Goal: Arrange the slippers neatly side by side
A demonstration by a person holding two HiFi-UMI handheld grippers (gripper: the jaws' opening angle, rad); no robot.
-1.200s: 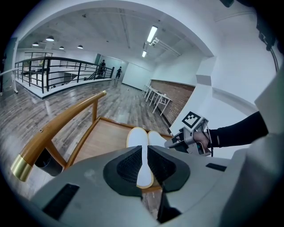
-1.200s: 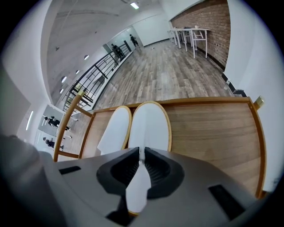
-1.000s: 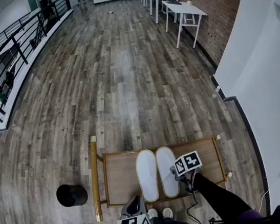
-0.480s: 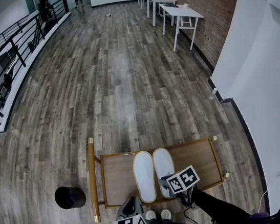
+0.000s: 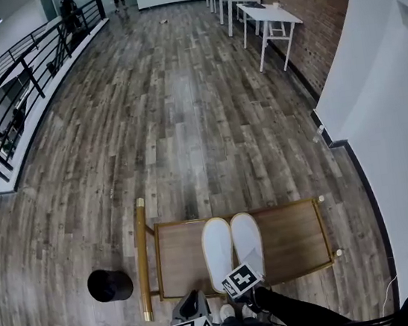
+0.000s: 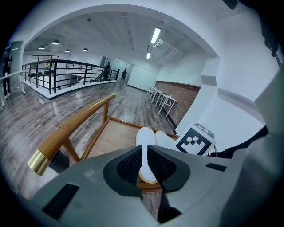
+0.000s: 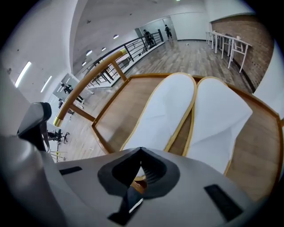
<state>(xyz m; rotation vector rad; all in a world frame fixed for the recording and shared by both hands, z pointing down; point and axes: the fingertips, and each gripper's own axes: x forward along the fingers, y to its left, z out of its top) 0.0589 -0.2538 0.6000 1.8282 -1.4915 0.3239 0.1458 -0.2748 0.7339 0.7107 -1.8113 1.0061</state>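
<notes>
two slippers [image 5: 218, 251] lie parallel, just beside each other, on the wooden tray [image 5: 285, 207] at lower centre, so the task looks about done. right gripper [image 7: 141, 153] has just closed on nothing above the heels, probably for a last nudge. left gripper [image 6: 144, 153] is slightly parted and empty, parked clear at lower left.

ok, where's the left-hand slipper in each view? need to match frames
Head view: left slipper, bottom centre, on the wooden tray, beside the right slipper.
Left gripper view: left slipper, just below centre.
Right gripper view: left slipper, centre, lying diagonally.
Shared landmark: the gold-capped rail left of the slipper in every view.
</notes>
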